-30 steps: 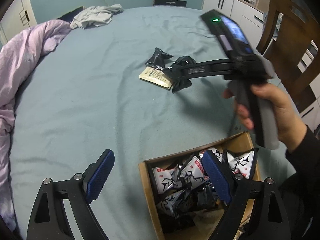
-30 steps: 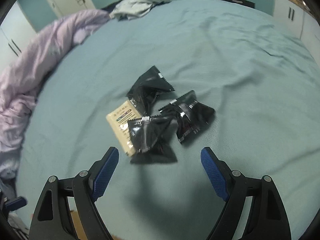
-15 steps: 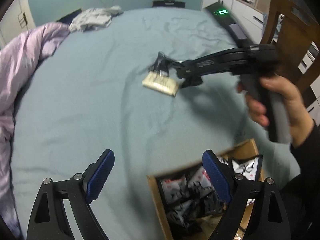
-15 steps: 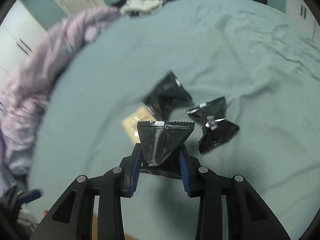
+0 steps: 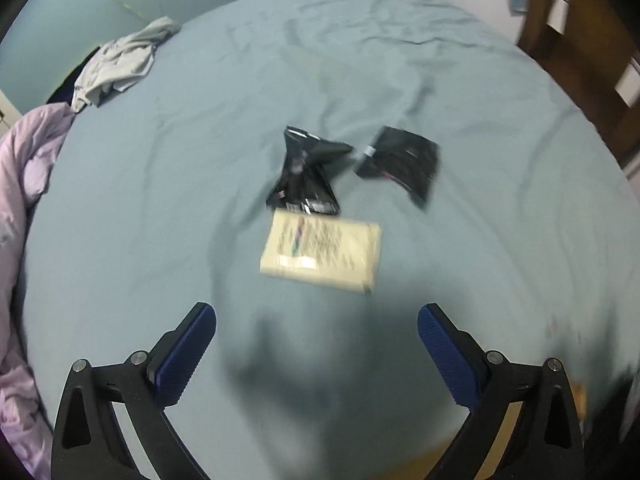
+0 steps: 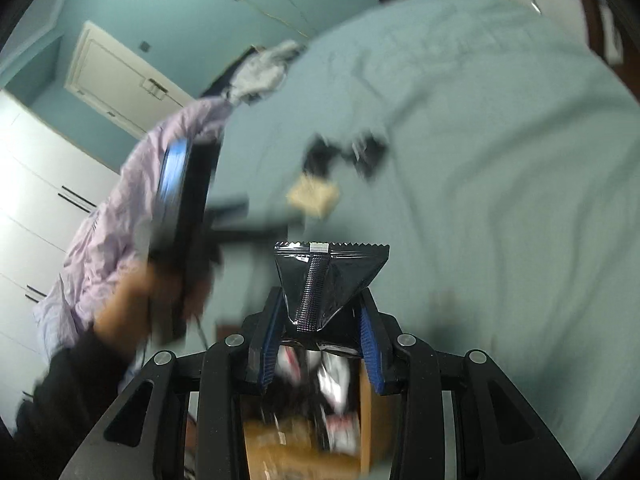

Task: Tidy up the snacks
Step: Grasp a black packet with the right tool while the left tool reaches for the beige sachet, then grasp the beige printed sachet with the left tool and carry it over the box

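Two black snack packets (image 5: 306,176) and cream packet (image 5: 322,254) — print blurred, right hand-held gripper (image 6: 320,332) clamping black packet (image 6: 326,280), left hand-held gripper (image 5: 316,350) opening — empty.

We see a black snack packet (image 6: 328,276) pinched upright above an open cardboard box (image 6: 366,396) of black-and-white packets (image 6: 334,384). Two more black packets (image 5: 306,174) (image 5: 400,162) lie apart on the blue sheet, the nearer one touching a flat cream packet (image 5: 322,254).

Bed sheet (image 5: 160,200): plain pale blue. Two snack packets (image 5: 306,178) on it: glossy black. Flat packet (image 5: 320,254): cream, small print. Quilt (image 5: 16,168): lilac. Gripper pads (image 5: 186,360): blue, dotted. Box (image 6: 366,396): brown cardboard.
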